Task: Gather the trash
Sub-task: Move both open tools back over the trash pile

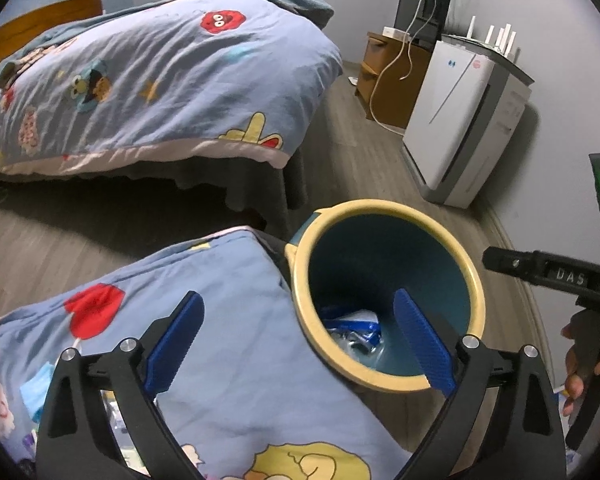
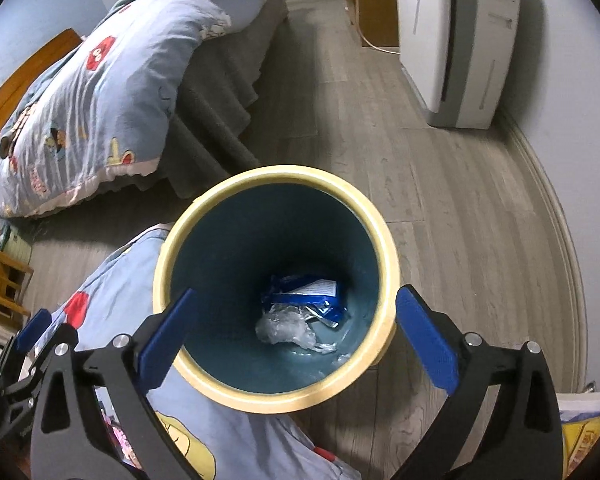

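Note:
A teal waste bin with a cream rim [image 1: 384, 204] [image 2: 276, 174] stands on the wood floor beside a blue cartoon quilt. At its bottom lie a blue and white wrapper [image 2: 308, 294] [image 1: 354, 326] and a crumpled clear plastic piece [image 2: 286, 330]. My right gripper [image 2: 296, 330] hangs over the bin's mouth, open, nothing between its blue pads [image 2: 426, 342]. My left gripper [image 1: 300, 338] is open too, one pad over the quilt [image 1: 204, 344] and the other pad over the bin, with nothing held. The right gripper's black body [image 1: 552, 274] and a hand [image 1: 580, 364] show at the left wrist view's right edge.
A bed with a blue cartoon quilt [image 1: 148, 76] [image 2: 100, 88] fills the left. A white air purifier [image 1: 460, 120] [image 2: 456, 40] stands against the right wall, with a wooden cabinet [image 1: 392, 76] and a dark screen [image 1: 424, 4] behind it. Wooden furniture [image 2: 0, 268] sits far left.

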Action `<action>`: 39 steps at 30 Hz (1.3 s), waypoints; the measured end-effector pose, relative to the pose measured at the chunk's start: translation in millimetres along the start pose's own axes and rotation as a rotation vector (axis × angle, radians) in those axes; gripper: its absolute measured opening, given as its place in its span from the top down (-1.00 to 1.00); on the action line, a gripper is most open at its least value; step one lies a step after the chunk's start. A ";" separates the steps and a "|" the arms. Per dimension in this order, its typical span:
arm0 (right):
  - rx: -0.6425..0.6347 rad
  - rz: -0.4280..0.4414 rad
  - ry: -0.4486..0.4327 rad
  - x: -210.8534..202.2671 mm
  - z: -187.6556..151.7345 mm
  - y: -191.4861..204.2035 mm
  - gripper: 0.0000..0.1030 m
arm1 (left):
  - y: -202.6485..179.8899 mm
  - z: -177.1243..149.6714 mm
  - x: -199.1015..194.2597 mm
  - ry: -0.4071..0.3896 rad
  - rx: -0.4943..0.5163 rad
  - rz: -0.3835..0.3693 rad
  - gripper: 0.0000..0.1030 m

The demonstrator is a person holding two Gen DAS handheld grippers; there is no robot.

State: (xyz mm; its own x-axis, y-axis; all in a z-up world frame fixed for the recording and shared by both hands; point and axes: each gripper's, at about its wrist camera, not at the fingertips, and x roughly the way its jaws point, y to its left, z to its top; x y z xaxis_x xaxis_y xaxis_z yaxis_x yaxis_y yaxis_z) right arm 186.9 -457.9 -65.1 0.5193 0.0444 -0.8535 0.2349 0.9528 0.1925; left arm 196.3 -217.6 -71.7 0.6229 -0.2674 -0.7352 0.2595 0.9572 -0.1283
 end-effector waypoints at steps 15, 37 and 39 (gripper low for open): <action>0.046 0.007 -0.056 -40.5 -6.9 12.4 -0.89 | 10.0 -14.5 -60.2 -0.029 0.106 0.049 -0.89; -0.137 0.126 -0.048 -85.3 -84.2 149.2 -0.89 | 140.1 -78.7 -208.7 -0.087 0.047 0.229 -0.90; -0.160 0.126 -0.034 -83.0 -93.2 160.2 -0.89 | 158.1 -90.9 -214.6 -0.073 0.012 0.246 -0.89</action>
State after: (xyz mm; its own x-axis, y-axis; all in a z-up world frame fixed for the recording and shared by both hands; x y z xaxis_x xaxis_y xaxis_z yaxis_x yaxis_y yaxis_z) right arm 104.8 -280.9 -8.5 0.5647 0.1589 -0.8098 0.0337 0.9760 0.2150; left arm 36.6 1.2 5.3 0.7201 -0.0342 -0.6930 0.1019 0.9932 0.0569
